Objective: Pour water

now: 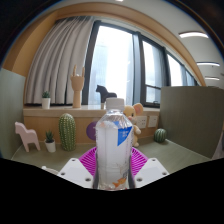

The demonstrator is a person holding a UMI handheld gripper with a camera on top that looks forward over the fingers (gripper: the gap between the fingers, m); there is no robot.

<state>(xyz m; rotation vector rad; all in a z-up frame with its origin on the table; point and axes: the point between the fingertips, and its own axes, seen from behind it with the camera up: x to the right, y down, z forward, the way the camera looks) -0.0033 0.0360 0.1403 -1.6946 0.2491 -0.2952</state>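
A clear plastic water bottle (pixel 114 150) stands upright in the lower middle of the frame, pinched between the gripper's (pixel 113 168) 2 fingers. The purple pads (pixel 88 160) press against its left and right sides, so the tool is clamped on the bottle rather than spread around it. The bottle carries a pale blue label around its middle, and its shoulder and neck rise to about the centre of the frame; whether a cap sits on top is hard to tell.

Behind the bottle runs a light window ledge (pixel 30 145) crowded with ornaments. At the left of the frame, a pink llama figure (pixel 26 137) stands beside a small white pot with a plant (pixel 51 142). Just right of those is a ribbed green cactus (pixel 67 131). Further back, at the upper left, a small potted plant (pixel 45 100) and a wooden hand model (pixel 77 88) sit on the sill. To the right of the bottle, a pale toy figure (pixel 137 115) and a round green cactus (pixel 159 134) are partly visible.

A large window (pixel 125 60) fills the upper middle of the frame, with a grey curtain (pixel 55 55) drawn to its left. A dark horse-shaped figure (pixel 106 96) stands on the sill in front of the glass. Ceiling lights (pixel 195 35) show at the upper right.
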